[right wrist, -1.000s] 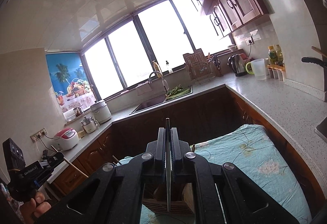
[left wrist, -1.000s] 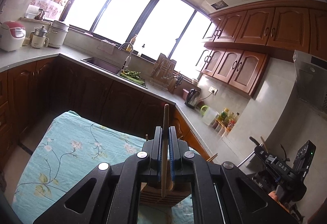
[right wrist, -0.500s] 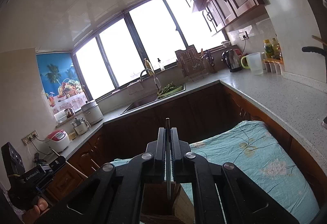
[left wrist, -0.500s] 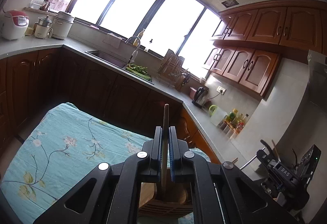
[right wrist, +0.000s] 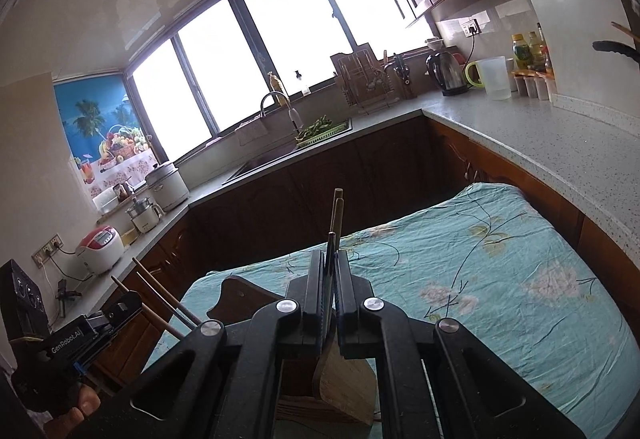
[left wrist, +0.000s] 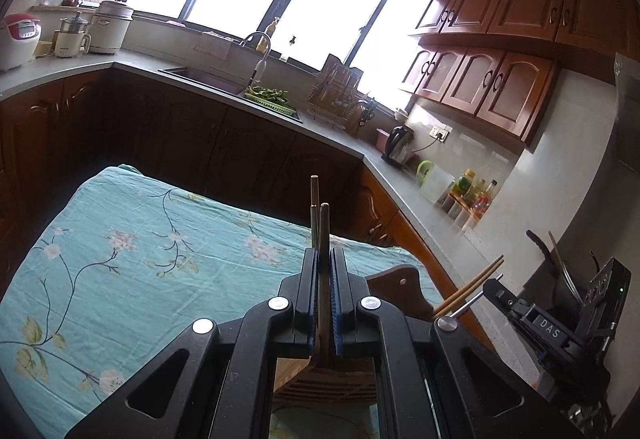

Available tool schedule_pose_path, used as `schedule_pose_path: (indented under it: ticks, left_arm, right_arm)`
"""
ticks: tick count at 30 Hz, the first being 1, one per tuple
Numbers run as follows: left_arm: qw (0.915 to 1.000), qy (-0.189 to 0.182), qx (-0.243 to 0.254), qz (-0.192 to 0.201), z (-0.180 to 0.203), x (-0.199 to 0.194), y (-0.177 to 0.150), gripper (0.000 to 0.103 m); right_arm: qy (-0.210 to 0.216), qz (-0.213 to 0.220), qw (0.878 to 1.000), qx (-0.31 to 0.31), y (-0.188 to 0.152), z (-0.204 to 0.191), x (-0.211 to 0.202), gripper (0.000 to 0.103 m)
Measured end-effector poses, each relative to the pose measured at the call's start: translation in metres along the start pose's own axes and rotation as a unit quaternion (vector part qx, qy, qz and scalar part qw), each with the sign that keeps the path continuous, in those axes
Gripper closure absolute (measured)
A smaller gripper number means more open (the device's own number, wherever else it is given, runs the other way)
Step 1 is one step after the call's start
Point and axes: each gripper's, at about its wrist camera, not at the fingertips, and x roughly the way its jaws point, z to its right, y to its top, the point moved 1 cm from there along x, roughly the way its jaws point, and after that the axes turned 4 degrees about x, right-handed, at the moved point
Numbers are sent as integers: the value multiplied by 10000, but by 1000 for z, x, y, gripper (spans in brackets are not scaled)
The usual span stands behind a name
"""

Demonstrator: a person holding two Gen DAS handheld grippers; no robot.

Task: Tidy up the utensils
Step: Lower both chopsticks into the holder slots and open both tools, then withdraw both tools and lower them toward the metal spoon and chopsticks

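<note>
My left gripper [left wrist: 324, 271] is shut on a wooden utensil handle [left wrist: 324, 227] that stands upright between its blue pads, over a wooden utensil holder [left wrist: 324, 383]. Two more thin wooden sticks [left wrist: 314, 211] rise just behind it. My right gripper [right wrist: 331, 271] is shut on a thin dark utensil [right wrist: 330, 245], with a wooden spatula [right wrist: 340, 383] and its handle [right wrist: 338, 215] just behind, standing in the same holder [right wrist: 320, 407]. Each gripper shows in the other's view, the right one [left wrist: 532, 315] with chopsticks [left wrist: 468, 289] beside it, the left one [right wrist: 80, 331] likewise.
The holder sits on a table with a teal floral cloth [left wrist: 132, 251]. A dark wooden board [left wrist: 404, 291] lies by the holder. Counters wrap around with a sink [left wrist: 208, 77], kettle [left wrist: 400, 143], bottles [left wrist: 472, 195] and rice cooker [right wrist: 100, 249].
Both grippers have tilted down and lowered toward the holder. More wooden handles now show beside each held utensil. Both stay shut.
</note>
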Motion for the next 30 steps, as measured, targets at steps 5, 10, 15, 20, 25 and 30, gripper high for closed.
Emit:
schedule_pose_path:
  ticks: [5,10,15,20,25,30]
  left_arm:
    - [10000,1,50,-22,-4,0,13,99]
    - [10000,-4,86,-29,-7,-3,12,99]
    - [9998,-59,15,-164,-12,-6,11,96]
    - [9999,11,-96,-70,-17,-24,5,72]
    - [9996,217,-157,103,-19,-50,0,35]
    - [9990,339,-224,165,-19,-81,-11,17]
  right_arm:
    - [-1,-31,10000,-14,2,0,1,98]
    - [7,-43,10000,8,2,0,1,98]
    - [115,-68,9999,103,3,2,0,92]
    - [249,157,9994,175,4,3,-16,48]
    - [405,225,9988,167,6,-2,-32,21]
    - [528,317,9981,-57,-1,-12,-56,2]
